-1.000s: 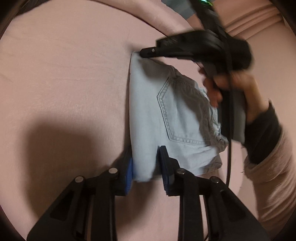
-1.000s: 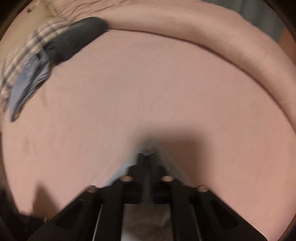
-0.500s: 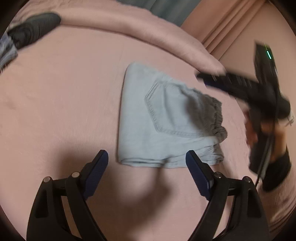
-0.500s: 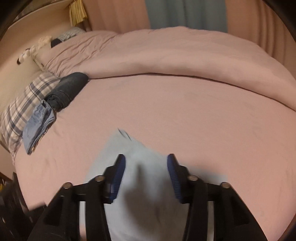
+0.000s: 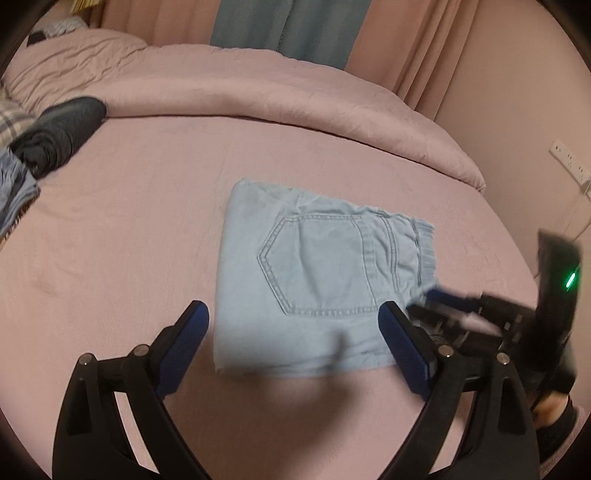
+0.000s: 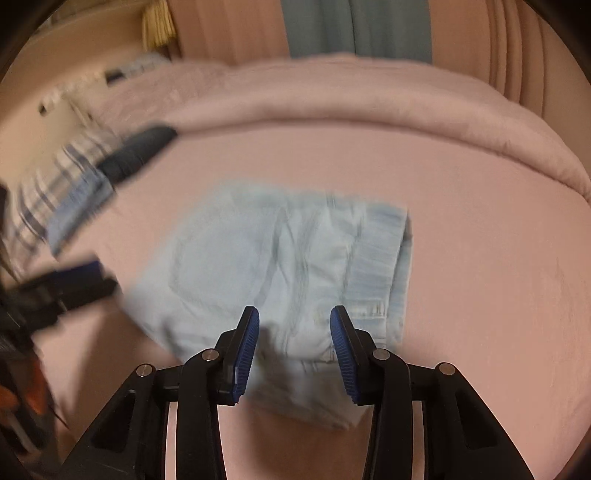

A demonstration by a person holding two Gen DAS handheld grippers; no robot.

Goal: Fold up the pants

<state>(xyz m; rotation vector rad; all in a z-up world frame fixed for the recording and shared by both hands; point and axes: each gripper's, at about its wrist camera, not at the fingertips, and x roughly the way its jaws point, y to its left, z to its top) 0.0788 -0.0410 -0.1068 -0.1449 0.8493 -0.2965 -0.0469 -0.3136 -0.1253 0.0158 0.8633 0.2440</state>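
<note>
The light blue denim pants (image 5: 314,273) lie folded into a compact rectangle on the pink bed sheet (image 5: 140,221), back pocket up, waistband at the right. My left gripper (image 5: 295,325) is open wide and empty, held above the near edge of the pants. My right gripper (image 6: 294,334) is open and empty, hovering over the near side of the pants (image 6: 280,266). The right gripper also shows blurred at the right of the left wrist view (image 5: 461,306).
A rolled pink duvet (image 5: 277,92) runs along the far side of the bed. Dark folded clothes (image 5: 59,133) and blue cloth (image 5: 14,192) lie at the far left beside a plaid pillow (image 6: 44,192). Curtains (image 5: 288,29) and a wall socket (image 5: 569,162) stand behind.
Both grippers let go of the pants, opened, and pulled back and up. The folded pants stay flat on the sheet.
</note>
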